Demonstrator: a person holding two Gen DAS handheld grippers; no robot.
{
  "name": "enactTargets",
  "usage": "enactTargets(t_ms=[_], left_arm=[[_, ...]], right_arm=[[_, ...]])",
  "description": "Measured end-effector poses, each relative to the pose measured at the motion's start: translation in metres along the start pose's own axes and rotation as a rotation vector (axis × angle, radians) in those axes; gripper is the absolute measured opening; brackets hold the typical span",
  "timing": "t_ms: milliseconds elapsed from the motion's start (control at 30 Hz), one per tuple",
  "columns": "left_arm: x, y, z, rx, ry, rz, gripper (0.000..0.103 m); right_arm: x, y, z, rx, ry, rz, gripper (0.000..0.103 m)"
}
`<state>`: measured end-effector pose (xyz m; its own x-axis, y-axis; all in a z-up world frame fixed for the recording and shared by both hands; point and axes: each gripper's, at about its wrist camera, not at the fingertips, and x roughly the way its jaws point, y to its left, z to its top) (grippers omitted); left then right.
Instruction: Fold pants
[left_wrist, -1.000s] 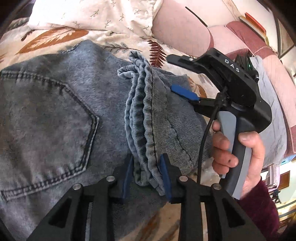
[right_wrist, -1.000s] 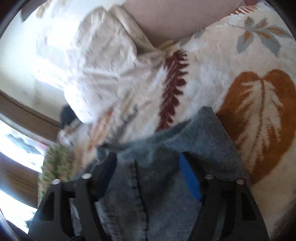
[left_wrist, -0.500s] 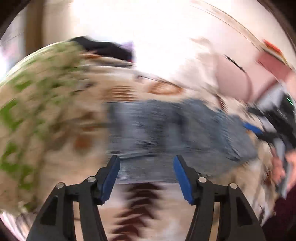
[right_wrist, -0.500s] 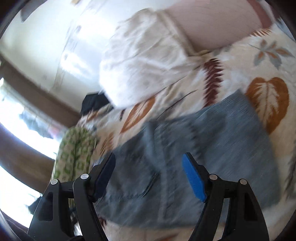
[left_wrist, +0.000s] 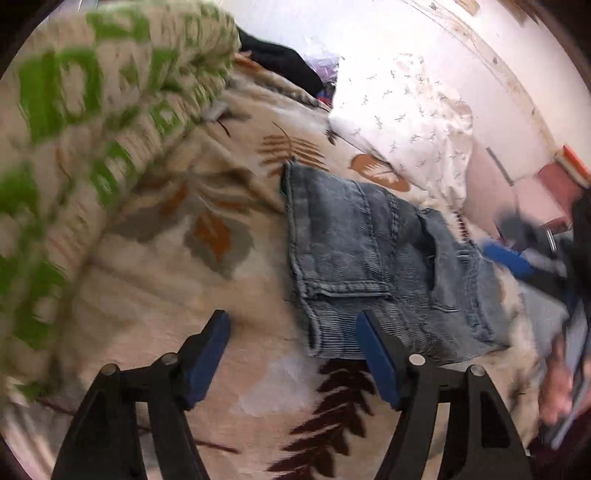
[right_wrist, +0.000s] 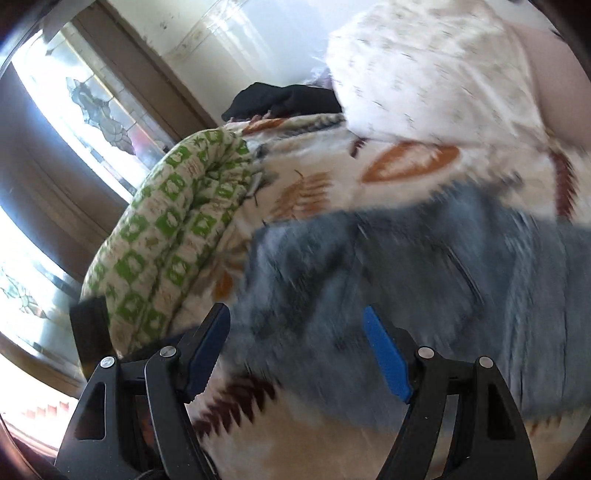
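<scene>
Released a second ago, the folded pants (left_wrist: 373, 266) lie at one o'clock; both grippers' fingers (left_wrist: 376, 354) (right_wrist: 384, 354) spread, empty.

Pants (left_wrist: 373, 258) faded blue denim; blanket (left_wrist: 155, 295) cream, rust-brown leaf print; pillow (right_wrist: 177, 229) green-checked.

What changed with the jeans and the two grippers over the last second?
The left gripper, shut on the jeans' bunched hem a second ago, has let go and pulled back; it is now open above the blanket. The right gripper has also drawn back and is open. The jeans stay folded on the blanket, beside the white pillow.
</scene>
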<state>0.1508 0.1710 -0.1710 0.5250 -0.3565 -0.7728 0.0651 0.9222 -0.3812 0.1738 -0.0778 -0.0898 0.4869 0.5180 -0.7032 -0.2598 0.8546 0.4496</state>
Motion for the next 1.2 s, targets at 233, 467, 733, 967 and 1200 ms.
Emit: enactTargets(t_ms=[233, 467, 733, 967, 1200], left_arm=[[0.012, 0.003, 0.001, -0.060, -0.009, -0.075, 0.087], [0.021, -0.001, 0.003, -0.073, -0.006, -0.098, 0.086], [0.026, 0.011, 0.000, -0.158, 0.001, -0.151, 0.036], [0.010, 0.007, 0.003, -0.126, -0.054, -0.192, 0.013], [-0.013, -0.022, 0.003, -0.007, -0.130, -0.295, 0.013]], right_arm=[[0.090, 0.047, 0.076, -0.137, 0.173, -0.044, 0.075], [0.180, 0.070, 0.085, -0.278, 0.375, -0.172, 0.075], [0.215, 0.052, 0.072, -0.291, 0.446, -0.286, 0.030], [0.174, 0.032, 0.078, -0.203, 0.364, -0.265, 0.013], [0.105, 0.034, 0.082, -0.146, 0.187, -0.208, 0.012]])
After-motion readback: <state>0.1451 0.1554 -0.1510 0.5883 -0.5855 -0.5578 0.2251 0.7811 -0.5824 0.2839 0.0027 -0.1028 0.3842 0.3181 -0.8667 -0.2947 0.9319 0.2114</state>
